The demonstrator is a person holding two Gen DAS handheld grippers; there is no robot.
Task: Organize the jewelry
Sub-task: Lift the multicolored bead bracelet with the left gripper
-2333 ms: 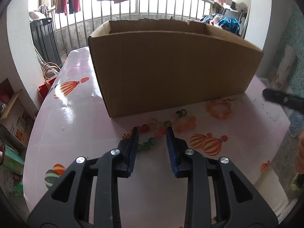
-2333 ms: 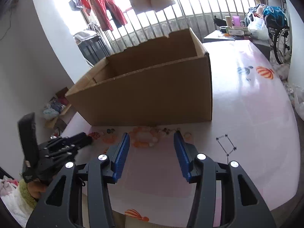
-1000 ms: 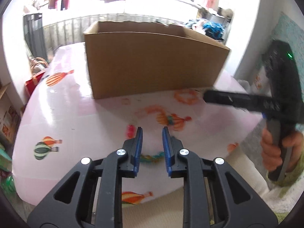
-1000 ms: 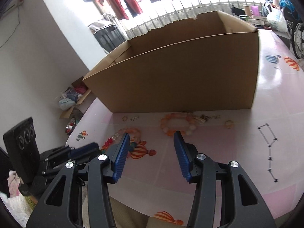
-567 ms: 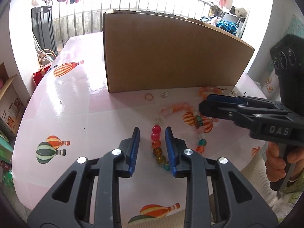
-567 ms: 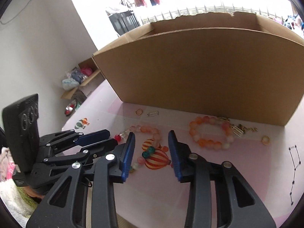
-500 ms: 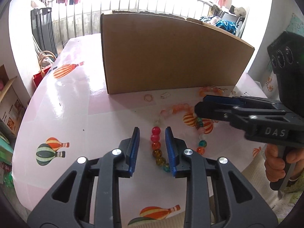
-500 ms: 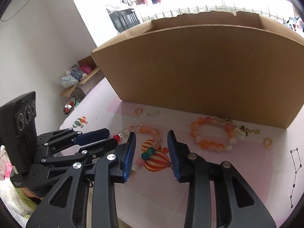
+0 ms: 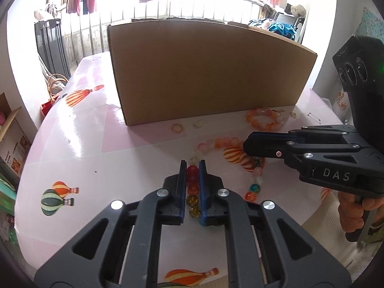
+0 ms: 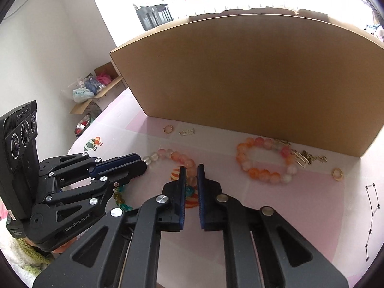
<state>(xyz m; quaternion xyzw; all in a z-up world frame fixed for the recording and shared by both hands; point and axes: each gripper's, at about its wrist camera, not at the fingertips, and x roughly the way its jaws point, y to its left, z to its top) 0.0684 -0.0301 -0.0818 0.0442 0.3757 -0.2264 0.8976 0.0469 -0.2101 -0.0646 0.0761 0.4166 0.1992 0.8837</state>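
Observation:
A long bead necklace (image 9: 223, 142) of red, amber, teal and pink beads lies stretched on the pink table. My left gripper (image 9: 192, 165) is shut on its red bead end. My right gripper (image 10: 191, 170) is shut on the necklace's pink and teal stretch (image 10: 184, 158). An orange-pink bead bracelet (image 10: 264, 160) lies by the big cardboard box (image 10: 252, 72), also seen in the left wrist view (image 9: 262, 120). The right gripper shows from the side in the left wrist view (image 9: 249, 145). The left gripper shows in the right wrist view (image 10: 141, 165).
A gold ring (image 9: 177, 128) and a small silver clasp (image 9: 199, 123) lie near the box's front. Another gold ring (image 10: 337, 174) and a gold chain piece (image 10: 309, 157) lie at the right. A thin dark chain (image 10: 372, 213) lies near the table's right edge.
Both grippers have closed on the bead necklace. The left jaws narrowed onto the red beads, the right jaws onto the pink and teal beads. The necklace lies stretched between them.

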